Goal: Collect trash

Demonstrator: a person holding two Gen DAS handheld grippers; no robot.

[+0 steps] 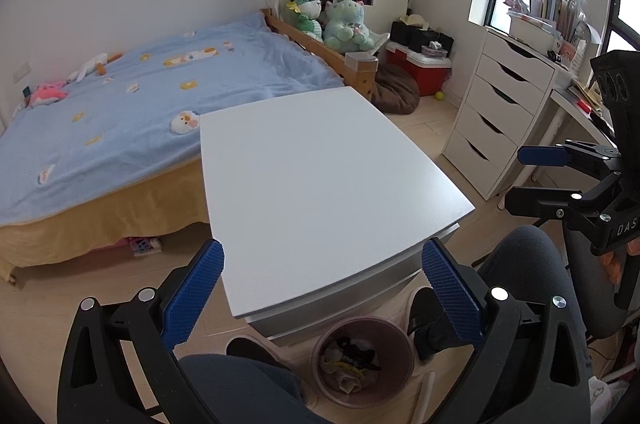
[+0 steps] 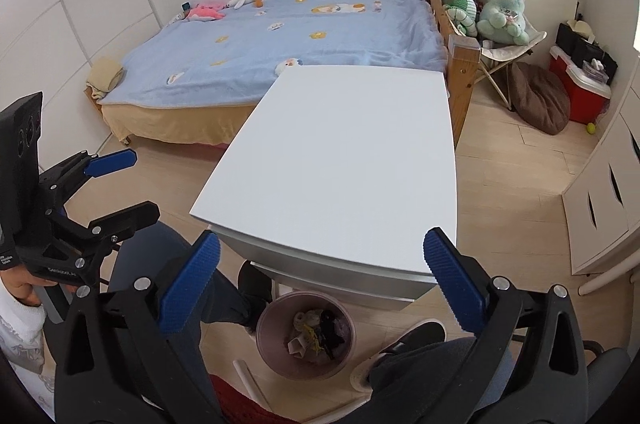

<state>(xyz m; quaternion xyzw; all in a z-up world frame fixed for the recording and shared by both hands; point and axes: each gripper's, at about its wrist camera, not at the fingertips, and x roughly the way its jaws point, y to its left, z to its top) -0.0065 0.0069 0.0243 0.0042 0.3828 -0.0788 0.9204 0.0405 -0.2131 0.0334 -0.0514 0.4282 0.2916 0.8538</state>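
Collection judged finished: both the left gripper point(image 1: 323, 298) and right gripper point(image 2: 320, 298) are held released and unladen over the counter point(image 1: 328, 175), trash sits in the bin point(image 1: 362, 362) at lower centre, no further pick called for.

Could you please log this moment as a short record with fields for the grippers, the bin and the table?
left hand-held gripper: open, holding nothing, above the near table edge
right hand-held gripper: open, holding nothing, above the near table edge
table: white top, no trash visible on it
bin: on the floor under the near table edge, between the person's feet
bin contents: crumpled scraps, light and dark
bed: behind the table, blue blanket
task state: trash appears collected; none seen outside the bin
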